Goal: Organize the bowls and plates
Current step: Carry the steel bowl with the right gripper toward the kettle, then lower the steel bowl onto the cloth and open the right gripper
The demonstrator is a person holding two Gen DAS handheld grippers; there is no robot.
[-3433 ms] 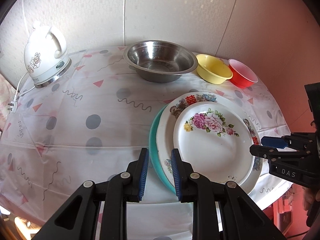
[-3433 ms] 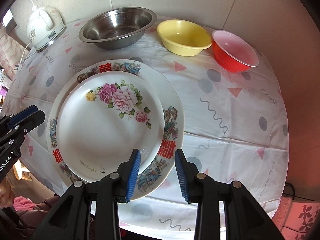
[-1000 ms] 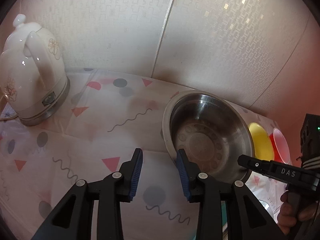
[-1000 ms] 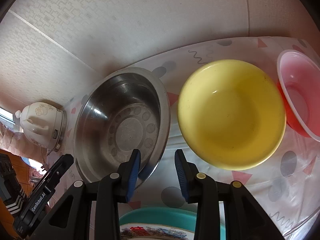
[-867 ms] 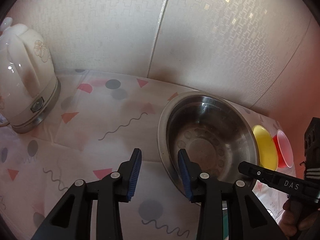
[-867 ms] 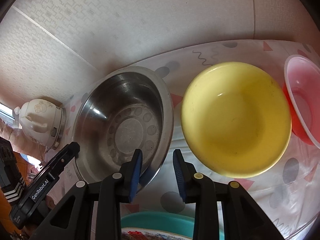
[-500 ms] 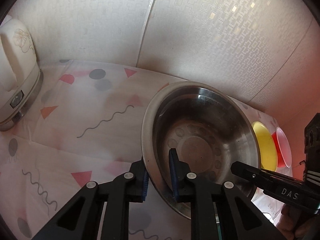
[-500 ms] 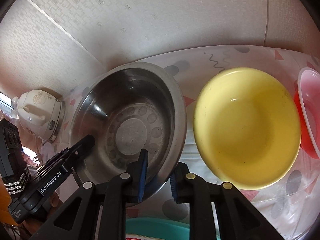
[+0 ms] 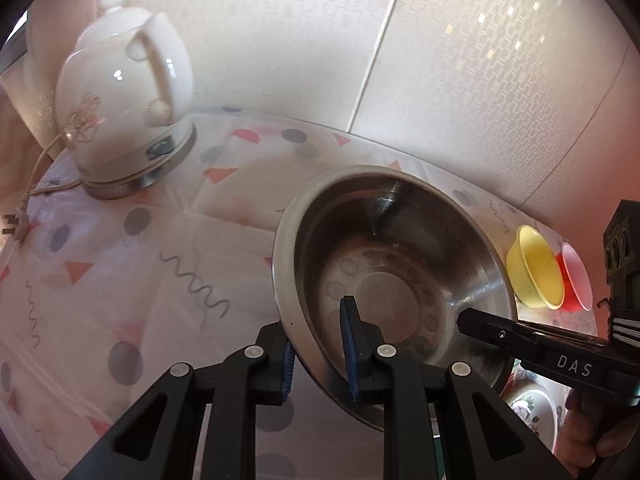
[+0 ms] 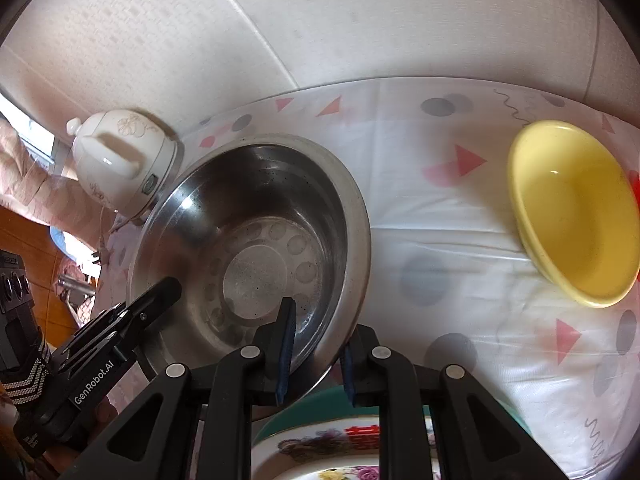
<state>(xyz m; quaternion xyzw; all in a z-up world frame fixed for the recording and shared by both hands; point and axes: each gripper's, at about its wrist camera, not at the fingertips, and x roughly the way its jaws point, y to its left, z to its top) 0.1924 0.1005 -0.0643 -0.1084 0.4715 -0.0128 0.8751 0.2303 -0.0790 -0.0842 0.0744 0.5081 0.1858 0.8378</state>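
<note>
Both grippers, L (image 9: 318,344) & R (image 10: 316,354), have just clamped onto steel bowl (image 9: 394,276) rim, lifting it off tablecloth (image 9: 168,248), prob. toward plates (image 10: 340,452).

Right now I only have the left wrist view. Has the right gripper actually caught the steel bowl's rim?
Observer: Yes. The right gripper has just been closing its jaws, and they straddle the rim of the steel bowl, one finger inside, one outside, pads on it.
Operator: What lies just in front of that gripper?
Observer: A teal plate, with a patterned plate bearing red characters stacked on it.
Operator: Anything inside the yellow bowl?
Observer: No, the yellow bowl shows a bare inside here.
</note>
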